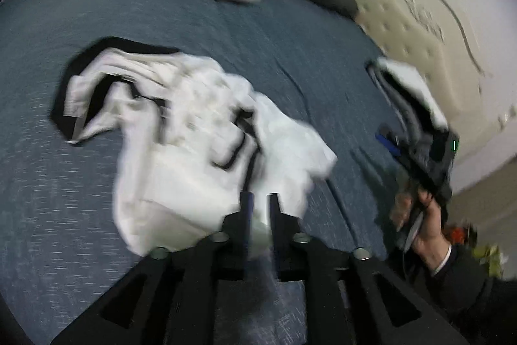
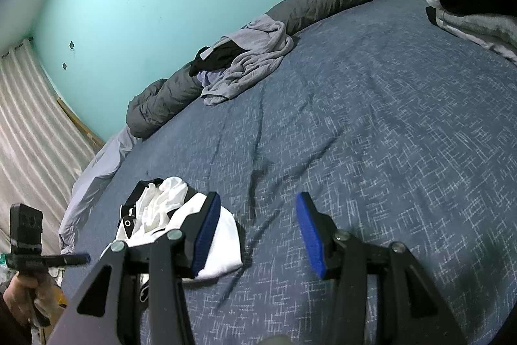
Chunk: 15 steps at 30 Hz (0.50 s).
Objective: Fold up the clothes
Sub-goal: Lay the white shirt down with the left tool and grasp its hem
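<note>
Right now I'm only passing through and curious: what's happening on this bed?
A person is folding clothes with a handheld gripper in each hand. The left gripper is shut on the edge of a white and black garment that lies crumpled on the blue bedspread. The right gripper is open and holds nothing. A loose grey heap waits near the far edge; a folded stack sits by the headboard.

The left gripper [image 1: 260,199] is reaching forward with its fingers drawn close together, pinching white fabric between them. The right gripper [image 2: 258,235] is hovering with its blue-padded fingers [image 2: 308,235] spread wide, gripping nothing. A hand [image 1: 423,222] is grasping its handle from below.
</note>
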{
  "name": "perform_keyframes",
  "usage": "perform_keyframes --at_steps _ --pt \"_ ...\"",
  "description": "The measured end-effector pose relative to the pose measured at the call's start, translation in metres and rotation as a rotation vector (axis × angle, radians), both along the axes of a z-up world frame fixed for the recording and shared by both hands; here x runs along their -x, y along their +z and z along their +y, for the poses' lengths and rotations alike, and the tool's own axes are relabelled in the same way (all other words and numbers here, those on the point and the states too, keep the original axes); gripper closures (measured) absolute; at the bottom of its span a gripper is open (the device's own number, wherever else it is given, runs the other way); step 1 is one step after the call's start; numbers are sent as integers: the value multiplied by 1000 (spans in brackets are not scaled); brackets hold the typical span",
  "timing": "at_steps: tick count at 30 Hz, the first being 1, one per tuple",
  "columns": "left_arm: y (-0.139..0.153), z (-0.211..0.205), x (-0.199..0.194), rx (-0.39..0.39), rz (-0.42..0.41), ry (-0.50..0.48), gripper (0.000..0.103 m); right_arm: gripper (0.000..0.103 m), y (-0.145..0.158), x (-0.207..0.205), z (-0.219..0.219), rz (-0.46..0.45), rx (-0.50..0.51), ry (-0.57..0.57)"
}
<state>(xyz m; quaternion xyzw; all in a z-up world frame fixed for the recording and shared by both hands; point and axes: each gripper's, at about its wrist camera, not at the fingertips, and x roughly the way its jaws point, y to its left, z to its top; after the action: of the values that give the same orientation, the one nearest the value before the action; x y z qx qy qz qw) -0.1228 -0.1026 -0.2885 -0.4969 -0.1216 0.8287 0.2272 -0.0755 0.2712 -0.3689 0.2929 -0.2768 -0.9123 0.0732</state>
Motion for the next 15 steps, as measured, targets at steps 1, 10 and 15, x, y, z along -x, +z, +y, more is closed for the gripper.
perform_keyframes --at_steps 1,10,15 --pt "2 -14 3 -12 9 50 61 54 0 0 0 0 -2 -1" --pt "-15 -116 42 4 24 515 52 54 -4 5 -4 -16 -26 8" --pt "-40 -139 61 53 30 648 52 54 -8 9 -10 -33 -53 31"
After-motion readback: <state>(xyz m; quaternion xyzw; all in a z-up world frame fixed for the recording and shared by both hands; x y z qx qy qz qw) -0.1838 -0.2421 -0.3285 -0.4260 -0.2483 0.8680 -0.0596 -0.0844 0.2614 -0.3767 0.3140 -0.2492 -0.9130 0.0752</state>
